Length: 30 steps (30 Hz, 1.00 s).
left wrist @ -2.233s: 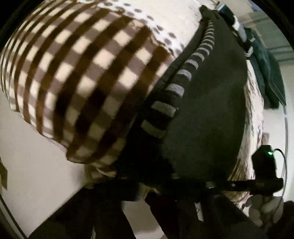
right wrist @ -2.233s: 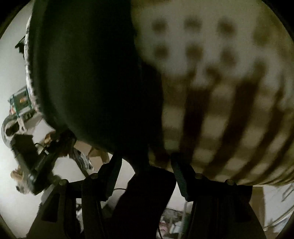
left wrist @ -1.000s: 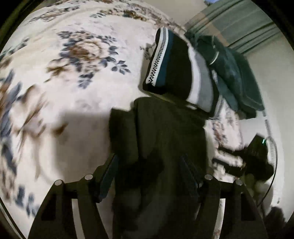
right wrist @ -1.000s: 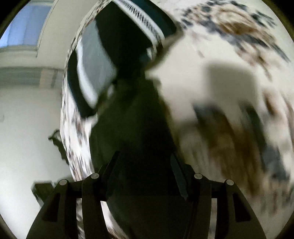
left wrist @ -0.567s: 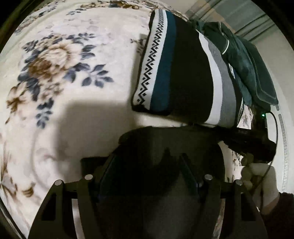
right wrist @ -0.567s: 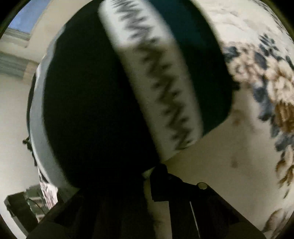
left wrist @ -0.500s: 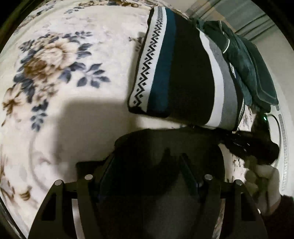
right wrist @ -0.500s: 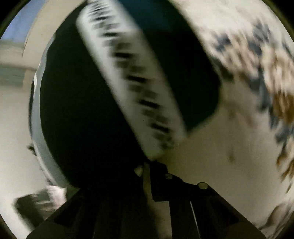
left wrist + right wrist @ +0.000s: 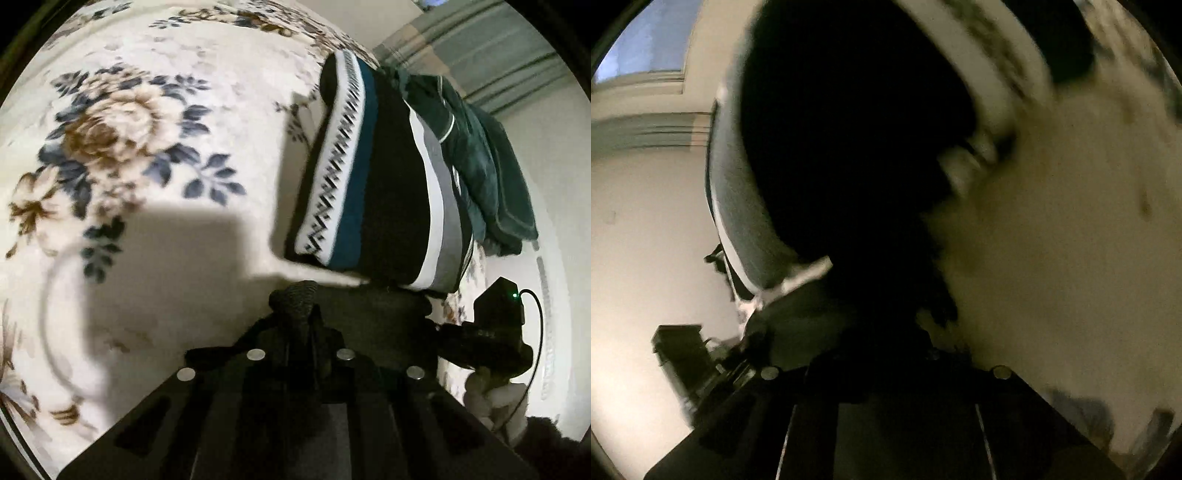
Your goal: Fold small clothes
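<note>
Across a floral blanket (image 9: pixel 155 258), a folded striped sweater (image 9: pixel 373 192) with dark green clothes (image 9: pixel 476 158) stacked behind it, and, just in front, a small dark garment (image 9: pixel 373 306) lying low. Left gripper (image 9: pixel 301 328) pressed together on a bunched dark edge; right gripper (image 9: pixel 886 354) too dark and blurred to judge. Likely risk: dragging while pinched, undoing the fold or nudging the sweater.

a plush, matt cream floral blanket (image 9: pixel 155 229) is seen. a soft knitted striped black, teal and white garment (image 9: pixel 384 192) lies on it. a coarse dark knit cloth (image 9: pixel 295 299) is pinched by matt black plastic.
</note>
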Each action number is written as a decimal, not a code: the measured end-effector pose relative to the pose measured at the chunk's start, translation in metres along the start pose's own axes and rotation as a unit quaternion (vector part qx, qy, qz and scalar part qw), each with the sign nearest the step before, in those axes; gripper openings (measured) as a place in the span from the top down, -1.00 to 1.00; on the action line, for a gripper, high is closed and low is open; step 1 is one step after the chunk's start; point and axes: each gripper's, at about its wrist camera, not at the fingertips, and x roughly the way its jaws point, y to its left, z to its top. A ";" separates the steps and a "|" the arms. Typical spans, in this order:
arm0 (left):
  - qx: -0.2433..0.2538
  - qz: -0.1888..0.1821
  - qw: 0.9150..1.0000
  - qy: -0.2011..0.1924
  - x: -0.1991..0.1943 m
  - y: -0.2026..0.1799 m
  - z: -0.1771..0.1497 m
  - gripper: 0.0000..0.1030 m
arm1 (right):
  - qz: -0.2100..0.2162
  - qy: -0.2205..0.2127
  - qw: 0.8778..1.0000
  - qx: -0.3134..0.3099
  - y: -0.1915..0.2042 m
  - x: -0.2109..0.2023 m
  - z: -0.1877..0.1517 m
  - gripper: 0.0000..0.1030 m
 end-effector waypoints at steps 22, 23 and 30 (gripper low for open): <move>-0.055 0.011 0.996 0.067 -0.115 0.029 -0.202 -0.27 | -0.029 0.137 0.988 0.062 -0.034 -0.083 -0.209 -0.06; -0.056 0.015 0.995 0.076 -0.119 0.032 -0.217 -0.28 | -0.032 0.148 0.986 0.070 -0.041 -0.084 -0.235 -0.06; -0.066 0.035 0.986 0.149 -0.143 0.052 -0.334 -0.28 | -0.075 0.185 0.971 0.129 -0.076 -0.069 -0.373 -0.06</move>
